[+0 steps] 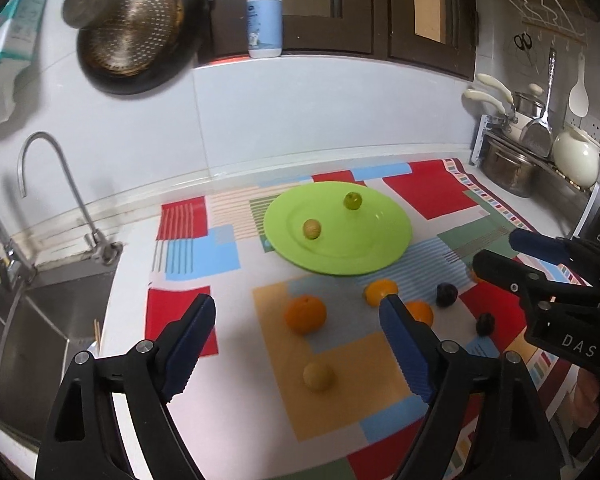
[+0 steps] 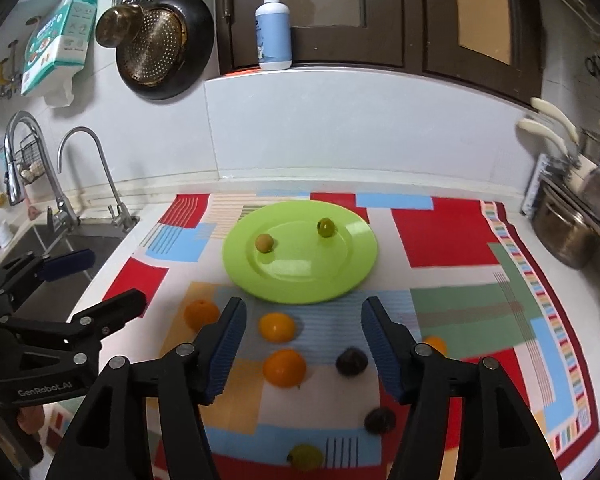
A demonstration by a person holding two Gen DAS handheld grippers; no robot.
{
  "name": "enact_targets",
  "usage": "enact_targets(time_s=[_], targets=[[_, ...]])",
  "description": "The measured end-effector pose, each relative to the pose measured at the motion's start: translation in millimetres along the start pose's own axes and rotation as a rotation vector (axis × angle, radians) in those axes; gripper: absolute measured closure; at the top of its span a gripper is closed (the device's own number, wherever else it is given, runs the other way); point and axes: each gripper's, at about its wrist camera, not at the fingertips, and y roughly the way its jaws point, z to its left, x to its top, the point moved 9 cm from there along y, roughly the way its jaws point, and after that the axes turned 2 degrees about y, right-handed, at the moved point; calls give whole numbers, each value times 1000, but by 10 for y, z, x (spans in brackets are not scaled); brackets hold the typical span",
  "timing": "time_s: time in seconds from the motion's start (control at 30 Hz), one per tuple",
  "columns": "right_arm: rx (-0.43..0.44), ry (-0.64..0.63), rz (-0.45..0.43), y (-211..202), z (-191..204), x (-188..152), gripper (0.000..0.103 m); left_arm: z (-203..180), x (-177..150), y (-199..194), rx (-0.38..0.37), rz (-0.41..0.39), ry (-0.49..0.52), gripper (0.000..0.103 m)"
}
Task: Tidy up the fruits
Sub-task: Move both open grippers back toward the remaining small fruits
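Note:
A green plate (image 1: 384, 240) (image 2: 352, 256) sits on the patterned mat and holds two small yellow-green fruits (image 1: 311, 228) (image 1: 352, 201). In front of it lie several oranges (image 1: 305, 314) (image 2: 285, 368) (image 2: 276, 326), two dark plums (image 1: 447, 294) (image 2: 352, 361) (image 2: 380, 420) and a yellow-green fruit (image 1: 318, 376) (image 2: 306, 456). My left gripper (image 1: 296, 336) is open and empty above the near mat. My right gripper (image 2: 303, 340) is open and empty above the oranges; it also shows in the left wrist view (image 1: 500, 252).
A sink (image 1: 40, 320) with a faucet (image 1: 56, 184) lies left of the mat. Pots and a white kettle (image 1: 576, 156) stand on a rack at the right. A soap bottle (image 1: 265, 16) stands on the ledge behind. A pan with a colander (image 2: 164, 44) hangs on the wall.

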Motion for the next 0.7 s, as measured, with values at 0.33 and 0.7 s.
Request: enact_targets(time_s=[0.33,0.7], targets=[[-60,40,13,-230,-54,-413,42,-19,-206,-259,72,-44,68,19],[-77,82,63,-248,-107,-762,42,-72,-397,-196,74,-41,90,19]])
